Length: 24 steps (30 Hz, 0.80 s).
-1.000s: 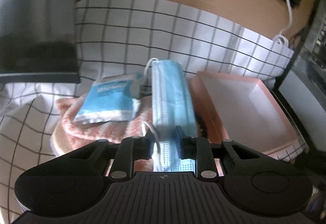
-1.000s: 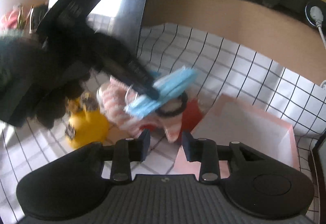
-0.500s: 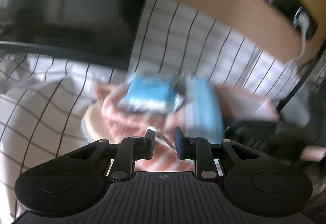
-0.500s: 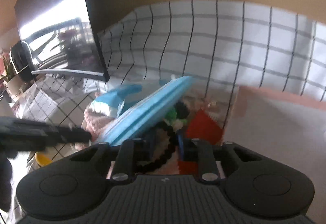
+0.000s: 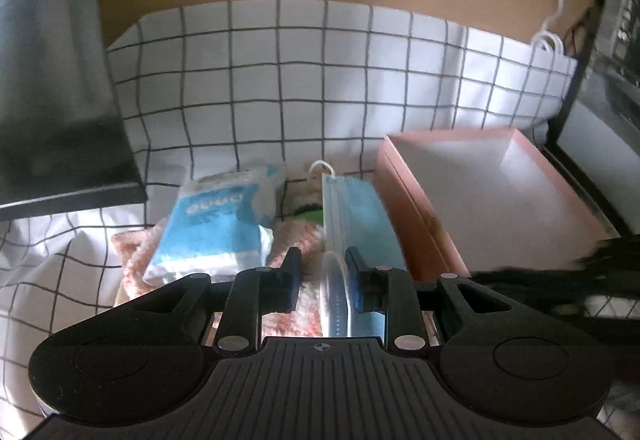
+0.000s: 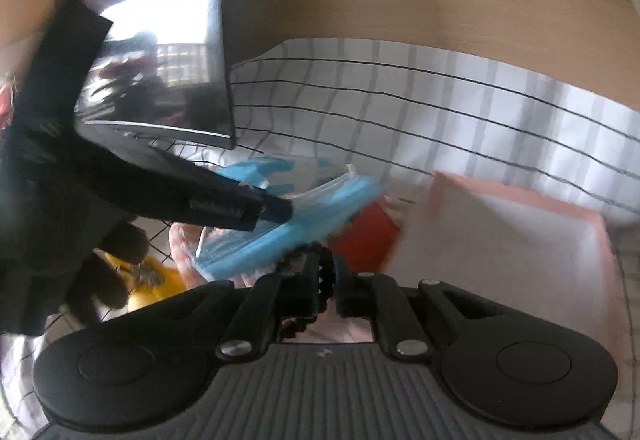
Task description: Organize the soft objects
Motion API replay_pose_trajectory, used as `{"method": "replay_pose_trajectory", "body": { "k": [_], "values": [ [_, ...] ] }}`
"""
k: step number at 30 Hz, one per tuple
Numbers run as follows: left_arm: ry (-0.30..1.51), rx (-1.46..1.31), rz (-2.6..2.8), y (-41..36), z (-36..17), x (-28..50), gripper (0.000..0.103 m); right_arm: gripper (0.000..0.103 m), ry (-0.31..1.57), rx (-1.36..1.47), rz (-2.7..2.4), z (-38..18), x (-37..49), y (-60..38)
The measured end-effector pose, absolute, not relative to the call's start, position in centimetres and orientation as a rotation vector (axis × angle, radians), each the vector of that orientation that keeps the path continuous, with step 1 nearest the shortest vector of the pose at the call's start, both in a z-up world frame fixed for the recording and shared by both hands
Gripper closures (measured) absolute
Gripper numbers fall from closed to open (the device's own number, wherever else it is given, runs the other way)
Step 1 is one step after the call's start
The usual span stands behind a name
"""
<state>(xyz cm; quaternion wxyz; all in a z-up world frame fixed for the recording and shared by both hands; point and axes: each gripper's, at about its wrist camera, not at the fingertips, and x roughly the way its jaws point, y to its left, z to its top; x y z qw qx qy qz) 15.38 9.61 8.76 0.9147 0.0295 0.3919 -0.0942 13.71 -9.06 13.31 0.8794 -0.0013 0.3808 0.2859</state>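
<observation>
Mask (image 5: 356, 215), blue and folded, lies on top of a pile of soft things, and its near end sits between the fingers of the left gripper (image 5: 320, 272). The left gripper's fingers are a little apart, with the mask next to the right one, so I cannot tell if it is really squeezing the mask. In the right wrist view the same mask (image 6: 288, 228) sticks out past the tip of the left gripper (image 6: 276, 209). The right gripper (image 6: 322, 280) is clenched on a black beaded ring (image 6: 326, 272). Under the mask is a fluffy pink and white cloth (image 5: 296, 236). A blue and white tissue pack (image 5: 216, 228) lies on the cloth, just left of the mask. Something green (image 5: 312, 215) peeks out behind them. A pink box (image 5: 404, 207) stands open just right of the pile. A yellow toy (image 6: 160, 280) sits near the pile on the left. A white cloth with black squares (image 5: 280, 87) covers the desk.
</observation>
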Motion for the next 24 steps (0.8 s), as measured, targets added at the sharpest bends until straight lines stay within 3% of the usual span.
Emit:
{"method": "replay_pose_trajectory", "body": {
  "k": [8,15,19,24],
  "values": [
    [0.802,-0.166,-0.279,10.4,10.3,15.8,0.071,0.096,0.903,0.012,0.512,11.6,7.9,-16.4],
    [0.877,-0.06,-0.162,7.7,9.2,16.8,0.072,0.093,0.989,-0.003,0.378,7.9,5.3,-20.6],
    [0.89,-0.039,-0.151,6.5,8.7,17.8,0.071,0.084,0.983,0.016,0.369,7.2,5.1,-20.9],
    [0.885,0.054,-0.139,4.6,7.8,18.4,0.07,0.059,0.949,-0.019,0.399,7.1,4.2,-19.7]
  ]
}}
